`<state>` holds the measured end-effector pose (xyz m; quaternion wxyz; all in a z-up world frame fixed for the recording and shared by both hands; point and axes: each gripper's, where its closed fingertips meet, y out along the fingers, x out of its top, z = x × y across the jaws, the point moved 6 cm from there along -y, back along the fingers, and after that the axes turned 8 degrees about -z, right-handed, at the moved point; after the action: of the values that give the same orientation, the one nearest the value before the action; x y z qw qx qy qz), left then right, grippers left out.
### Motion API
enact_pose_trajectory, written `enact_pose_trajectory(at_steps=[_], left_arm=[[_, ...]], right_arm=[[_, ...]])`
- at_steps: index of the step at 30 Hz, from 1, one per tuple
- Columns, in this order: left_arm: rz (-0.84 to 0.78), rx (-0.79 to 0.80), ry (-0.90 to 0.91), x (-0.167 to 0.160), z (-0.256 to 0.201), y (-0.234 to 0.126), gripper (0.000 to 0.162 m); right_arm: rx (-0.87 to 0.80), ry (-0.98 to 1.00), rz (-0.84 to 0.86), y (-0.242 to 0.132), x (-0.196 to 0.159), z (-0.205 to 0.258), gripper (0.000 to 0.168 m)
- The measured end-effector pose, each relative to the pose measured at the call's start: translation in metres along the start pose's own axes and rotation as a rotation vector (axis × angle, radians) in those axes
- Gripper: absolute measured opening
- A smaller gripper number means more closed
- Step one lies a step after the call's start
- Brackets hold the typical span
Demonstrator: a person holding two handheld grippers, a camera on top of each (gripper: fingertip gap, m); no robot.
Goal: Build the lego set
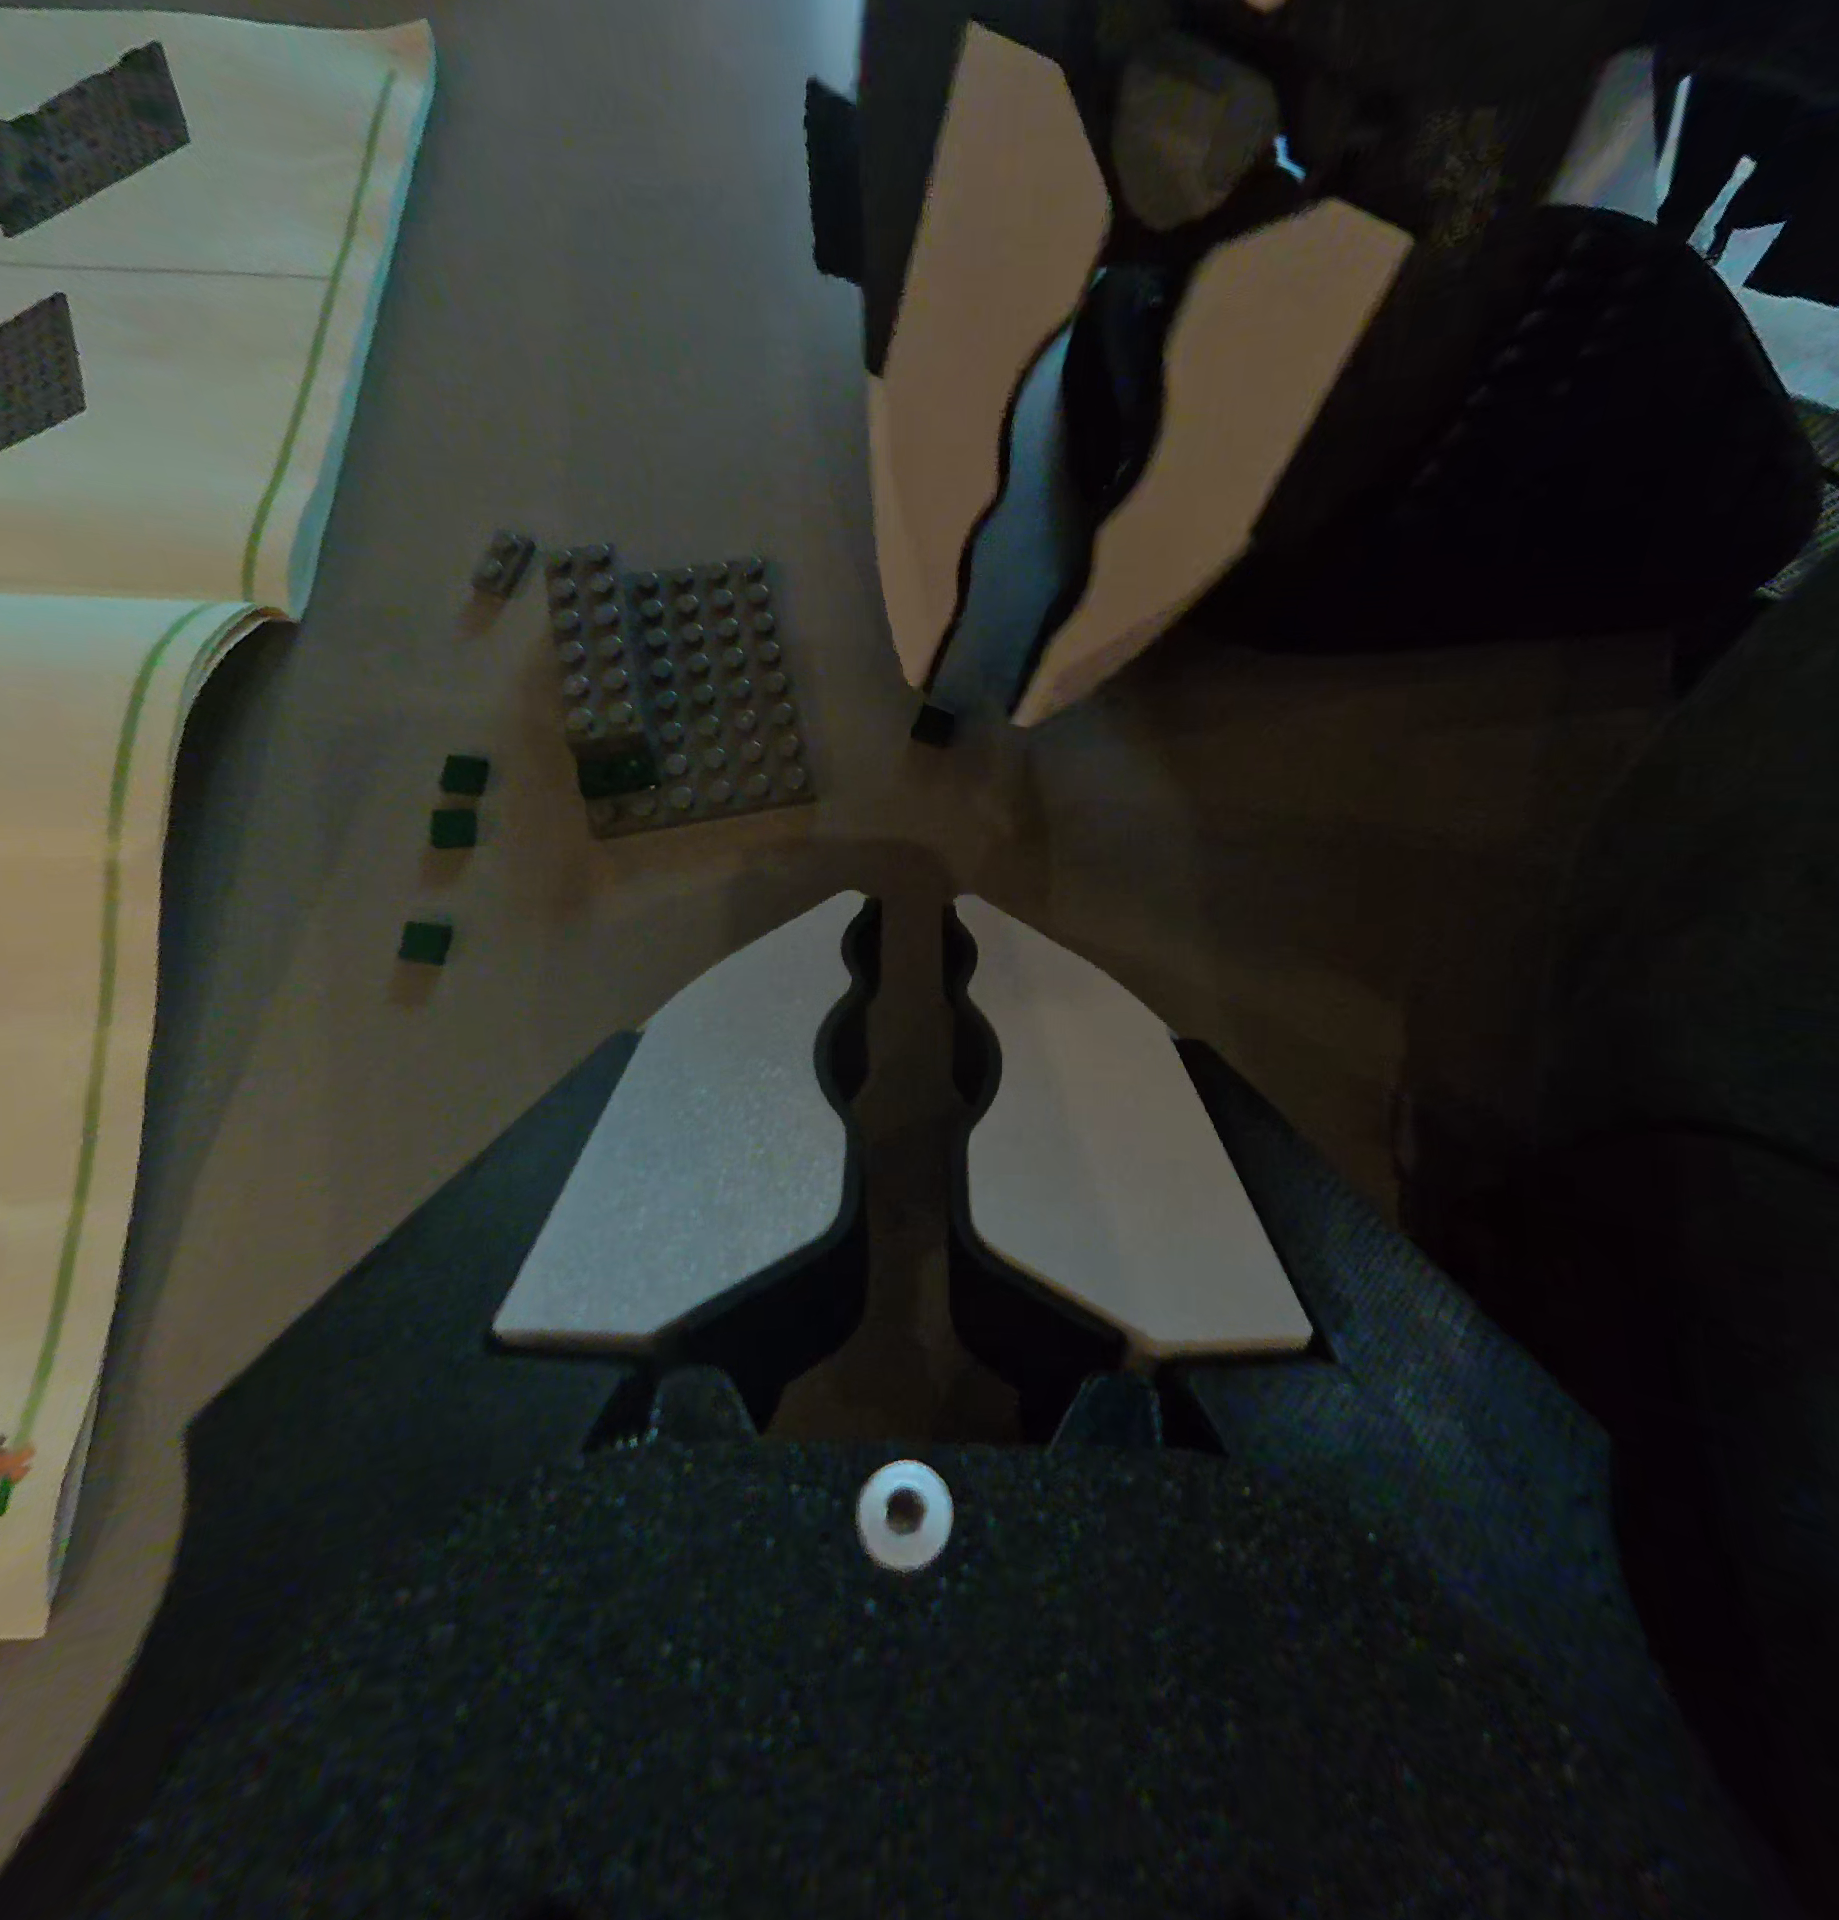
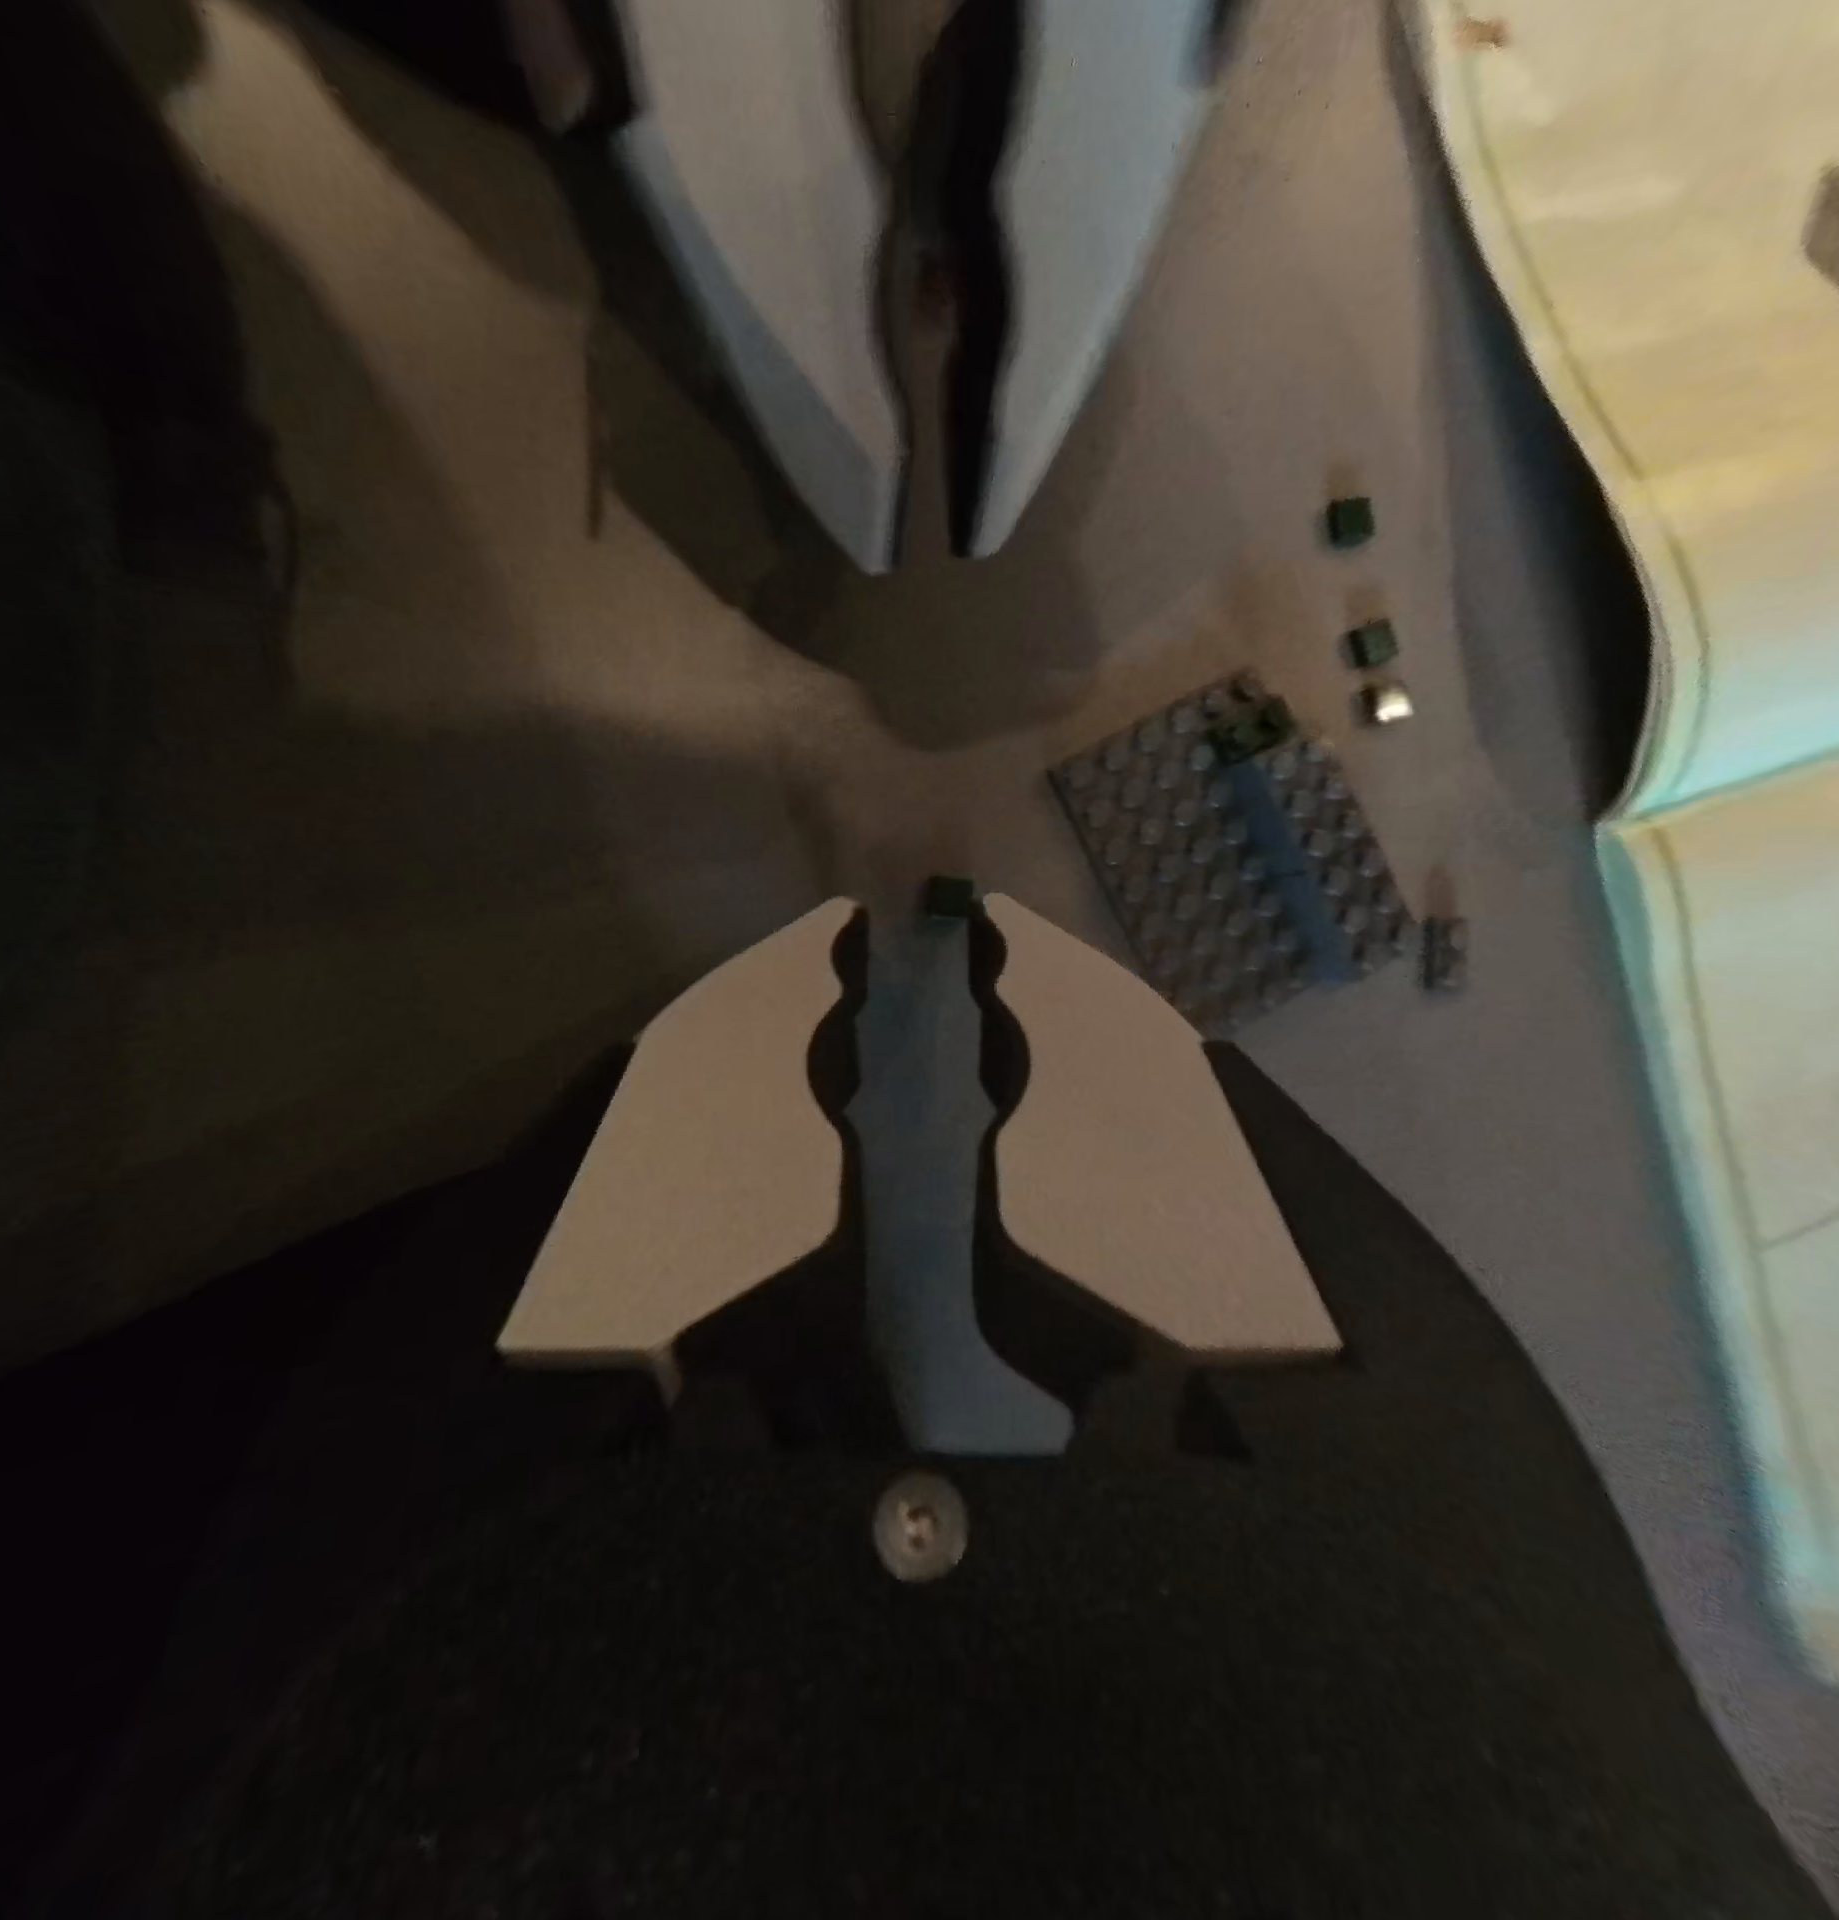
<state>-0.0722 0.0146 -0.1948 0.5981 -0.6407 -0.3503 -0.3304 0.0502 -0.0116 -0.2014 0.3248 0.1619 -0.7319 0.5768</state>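
A grey studded baseplate (image 1: pixel 707 686) lies on the table, with a narrower grey plate and a dark green brick (image 1: pixel 616 774) on its near left corner. It also shows in the right wrist view (image 2: pixel 1237 862). Three small green pieces (image 1: pixel 455 828) lie loose to its left, and a small grey plate (image 1: pixel 504 561) lies at its far left corner. My left gripper (image 1: pixel 910 904) is empty, its fingers a narrow gap apart above bare table. My right gripper (image 2: pixel 923 902) is slightly open, with a small green brick (image 2: pixel 946 899) at its tips, nearer the right finger, apparently not clamped.
An open instruction booklet (image 1: pixel 115 416) lies along the left side of the table and at the right in the right wrist view (image 2: pixel 1725 416). The two grippers point at each other, tips close. A person's dark clothing (image 1: pixel 1621 935) fills the right side. Across from one pair of fingers to the other is roughly 6 cm. From the right gripper's tips to the small grey plate (image 1: pixel 504 561) is close to 10 cm. Seen from the right wrist view (image 2: pixel 1445 954) as well.
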Motion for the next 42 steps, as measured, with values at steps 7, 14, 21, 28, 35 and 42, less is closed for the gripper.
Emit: enact_pose_trajectory(at_steps=[7,14,21,28,35,42], left_arm=[[-0.020,0.015,-0.009,0.001,0.002,-0.004,0.011],[-0.040,0.055,-0.061,0.001,0.010,-0.009,0.011],[-0.044,0.140,-0.106,-0.001,0.020,-0.018,0.010],[-0.076,0.184,-0.132,-0.004,0.022,-0.026,0.010],[-0.098,0.196,-0.146,-0.007,0.020,-0.031,0.010],[-0.111,0.185,-0.163,-0.008,0.021,-0.032,0.010]], right_arm=[[0.053,0.192,-0.035,0.005,-0.004,-0.009,0.014],[0.052,0.179,-0.001,0.008,-0.003,-0.010,0.008],[0.007,0.116,-0.071,0.001,0.004,-0.021,0.008],[0.021,-0.036,-0.061,0.009,0.016,-0.041,0.008],[0.062,-0.176,0.006,0.020,0.023,-0.051,0.007],[0.071,-0.225,0.047,0.018,0.023,-0.056,0.007]])
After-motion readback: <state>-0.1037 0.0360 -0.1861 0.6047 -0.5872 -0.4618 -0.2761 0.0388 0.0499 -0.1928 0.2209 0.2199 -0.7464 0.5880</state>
